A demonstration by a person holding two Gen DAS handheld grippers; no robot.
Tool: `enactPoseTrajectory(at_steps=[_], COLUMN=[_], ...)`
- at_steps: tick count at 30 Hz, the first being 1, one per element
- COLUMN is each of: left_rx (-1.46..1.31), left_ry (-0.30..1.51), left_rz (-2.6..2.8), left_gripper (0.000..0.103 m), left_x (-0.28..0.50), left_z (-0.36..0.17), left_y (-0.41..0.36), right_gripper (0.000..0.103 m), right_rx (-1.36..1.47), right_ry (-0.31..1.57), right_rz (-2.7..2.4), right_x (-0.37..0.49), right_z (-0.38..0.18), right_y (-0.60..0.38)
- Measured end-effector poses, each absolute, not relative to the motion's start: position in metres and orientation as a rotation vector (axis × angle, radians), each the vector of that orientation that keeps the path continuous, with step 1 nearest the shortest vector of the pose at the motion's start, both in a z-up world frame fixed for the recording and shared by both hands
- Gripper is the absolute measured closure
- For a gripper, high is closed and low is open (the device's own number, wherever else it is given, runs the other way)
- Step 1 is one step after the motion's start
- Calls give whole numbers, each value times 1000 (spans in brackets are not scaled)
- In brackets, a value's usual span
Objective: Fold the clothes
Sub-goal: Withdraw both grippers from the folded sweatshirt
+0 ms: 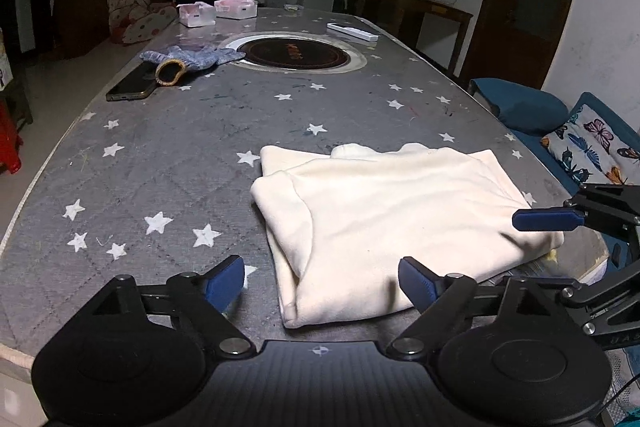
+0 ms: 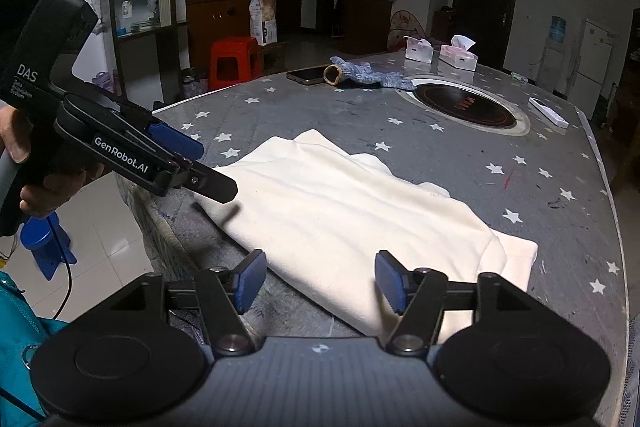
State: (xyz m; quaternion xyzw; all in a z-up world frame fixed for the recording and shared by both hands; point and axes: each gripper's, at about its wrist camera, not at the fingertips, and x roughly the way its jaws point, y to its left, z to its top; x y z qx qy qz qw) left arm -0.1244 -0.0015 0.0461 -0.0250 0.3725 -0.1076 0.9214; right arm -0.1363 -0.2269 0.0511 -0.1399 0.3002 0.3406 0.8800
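Note:
A cream garment (image 1: 380, 219) lies folded into a rough rectangle on the grey star-patterned table cover (image 1: 160, 167). My left gripper (image 1: 320, 283) is open at the garment's near edge, and the cloth's corner shows between its blue pads. In the right wrist view the garment (image 2: 352, 211) spreads ahead of my right gripper (image 2: 320, 281), which is open over the cloth's near edge with nothing pinched. The left gripper (image 2: 208, 167), held by a hand (image 2: 24, 163), hovers over the garment's far left side. In the left wrist view the right gripper (image 1: 560, 255) stands at the cloth's right end.
Farther back on the table are a round inset cooktop (image 1: 294, 54), a dark phone (image 1: 132, 85), grey knit gloves (image 1: 192, 57), two tissue boxes (image 1: 236, 7) and a white remote (image 1: 352, 31). A red stool (image 2: 234, 61) and a blue sofa with cushions (image 1: 560, 131) flank the table.

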Motion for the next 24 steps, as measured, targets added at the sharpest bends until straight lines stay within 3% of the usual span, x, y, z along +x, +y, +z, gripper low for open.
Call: enactPoseTrajectory(at_steps=[4,8,12,24], left_rx=[-28,-15,-2,18], left_ry=[761,757,749,743], left_rz=[-204,-195,-183,-145], left_gripper=[9,4,2,0], left_x=[-129,-133,-137,-147], left_z=[47,48,51,53], left_y=[-7,-10,-12,-10], right_gripper=[28,27,17,9], right_rx=[-289,-287,-292,-332], right_ry=[612,599,583,559], right_rz=[699,696,692,716], right_x=[-141,-145,-150,-158], right_z=[52,53,55,57], right_y=[-227,-227,-226,-216])
